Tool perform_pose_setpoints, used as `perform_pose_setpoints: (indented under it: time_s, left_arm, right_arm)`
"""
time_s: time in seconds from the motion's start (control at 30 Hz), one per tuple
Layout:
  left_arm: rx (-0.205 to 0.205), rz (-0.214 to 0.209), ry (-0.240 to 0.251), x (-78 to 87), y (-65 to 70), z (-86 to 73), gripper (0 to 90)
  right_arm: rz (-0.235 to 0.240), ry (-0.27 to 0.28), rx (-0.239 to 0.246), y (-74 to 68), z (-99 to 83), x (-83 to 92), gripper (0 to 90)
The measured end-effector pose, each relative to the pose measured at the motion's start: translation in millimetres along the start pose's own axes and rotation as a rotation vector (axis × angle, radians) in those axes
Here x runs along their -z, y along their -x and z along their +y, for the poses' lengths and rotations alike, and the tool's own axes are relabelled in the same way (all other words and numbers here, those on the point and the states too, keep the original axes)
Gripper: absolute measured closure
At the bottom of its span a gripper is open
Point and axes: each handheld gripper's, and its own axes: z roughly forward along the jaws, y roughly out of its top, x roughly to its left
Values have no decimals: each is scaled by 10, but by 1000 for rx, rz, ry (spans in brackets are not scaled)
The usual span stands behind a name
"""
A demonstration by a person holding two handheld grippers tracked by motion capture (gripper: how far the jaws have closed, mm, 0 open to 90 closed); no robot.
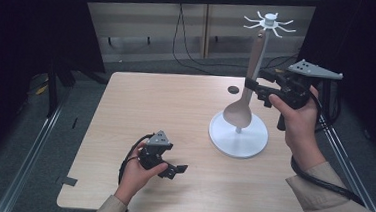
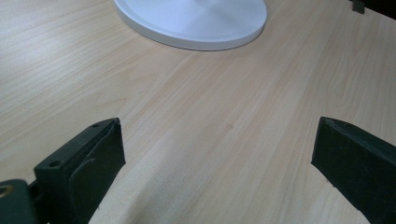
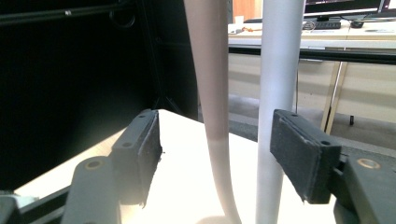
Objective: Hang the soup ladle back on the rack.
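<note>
A white stand rises from a round base (image 1: pixel 238 139) at the table's right, with a thin pole (image 3: pixel 280 84) and a ring of hooks (image 1: pixel 269 22) on top. A beige wooden spoon (image 1: pixel 239 112) hangs from a hook, bowl down just above the base. My right gripper (image 1: pixel 255 89) is held level at mid height, open, with the spoon's handle (image 3: pixel 210 84) and the pole both between its jaws (image 3: pixel 219 154); the pads do not press on the handle. My left gripper (image 1: pixel 176 170) rests low near the front edge, open (image 2: pixel 215 158) over bare wood, pointing toward the base (image 2: pixel 196 28).
The light wooden table (image 1: pixel 175 110) has a small dark round hole (image 1: pixel 233 89) behind the stand. A piece of dark tape (image 1: pixel 69 181) sits at the front left corner. Black curtains hang at both sides, and cables trail on the floor beyond the far edge.
</note>
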Motion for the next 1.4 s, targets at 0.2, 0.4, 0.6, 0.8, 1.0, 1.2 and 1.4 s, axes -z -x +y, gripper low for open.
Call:
perform_pose_setpoints:
  time_s: [0.2,0.4,0.6,0.8,1.0,1.2,1.4]
  left_arm:
    - [-1,-1,3,-2,1,13,23]
    - [-6,0,0,0,10,17,23]
    - [3,0,-1,-2,5,2,23]
    - [-1,5,-4,12,6,0,23]
    - [1,6,-3,20,3,-10,23]
    - [2,5,-5,17,6,-16,23]
    - [1,3,-7,10,11,-18,23]
  right_arm:
    - [-9,-19,20,-21,-71,62,272]
    - [-4,-32,23,-30,-136,116,237]
    - [9,-53,39,-68,-213,132,202]
    - [25,-76,46,-129,-331,139,169]
    - [37,-107,62,-184,-477,152,136]
    - [42,-130,75,-219,-635,183,110]
    - [42,-152,77,-229,-845,250,95]
